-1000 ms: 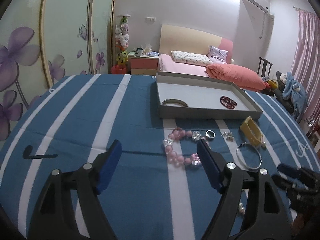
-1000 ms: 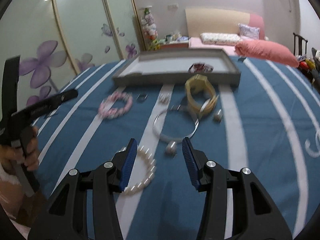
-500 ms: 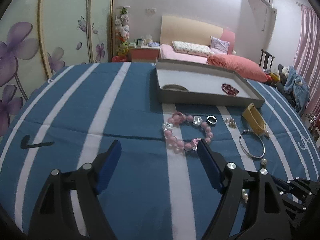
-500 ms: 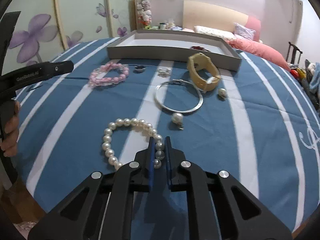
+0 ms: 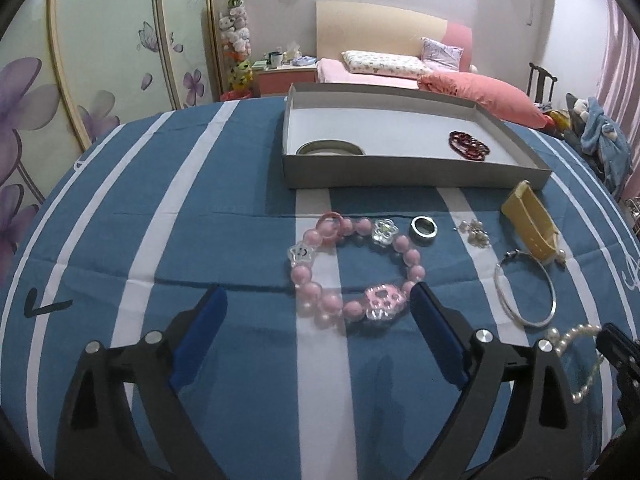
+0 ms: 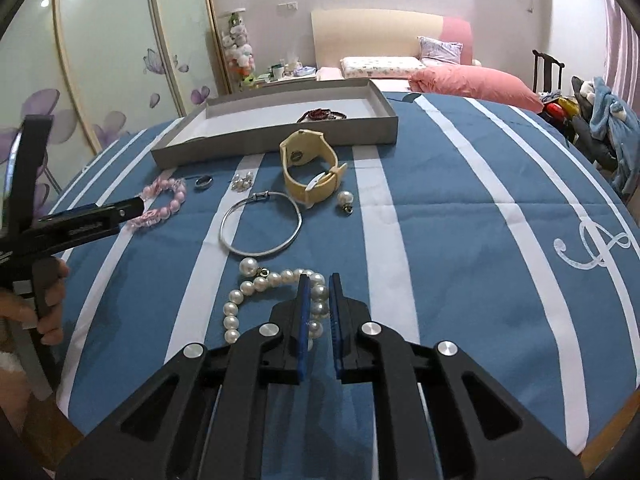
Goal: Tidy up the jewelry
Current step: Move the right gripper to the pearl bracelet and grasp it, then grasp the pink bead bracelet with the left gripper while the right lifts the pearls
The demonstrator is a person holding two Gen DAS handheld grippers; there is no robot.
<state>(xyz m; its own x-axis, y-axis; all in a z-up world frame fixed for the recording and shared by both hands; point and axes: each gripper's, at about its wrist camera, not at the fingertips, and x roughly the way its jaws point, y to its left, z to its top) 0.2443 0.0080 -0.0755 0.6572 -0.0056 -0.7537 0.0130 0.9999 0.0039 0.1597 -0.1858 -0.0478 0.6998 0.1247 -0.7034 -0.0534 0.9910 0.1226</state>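
- On the blue striped bedspread (image 6: 460, 216), we have the jewelry spread out before the grey tray (image 5: 400, 168), which already holds a dark red bracelet (image 5: 468, 145) and a bangle (image 5: 330, 148).
- Our right gripper (image 6: 319, 300) is pinched shut on the pearl bracelet (image 6: 256, 284), a few beads caught between the pads.
- Our left gripper (image 5: 318, 304) stands wide, its jaws having just been opening, with the pink bead bracelet (image 5: 352, 268) lying between the tips, not yet touched.
- We judge both bracelets light, limp on their cords and slippery bead to bead; a grip across two or three beads seems safest, and a dangling loop may swing.
- We judge the paw charm on the pink one a flatter, surer place to hold.
- We can read no brand; lettering on the left tool's arm is too blurred, and a white curly monogram (image 6: 596, 248) marks the cloth.
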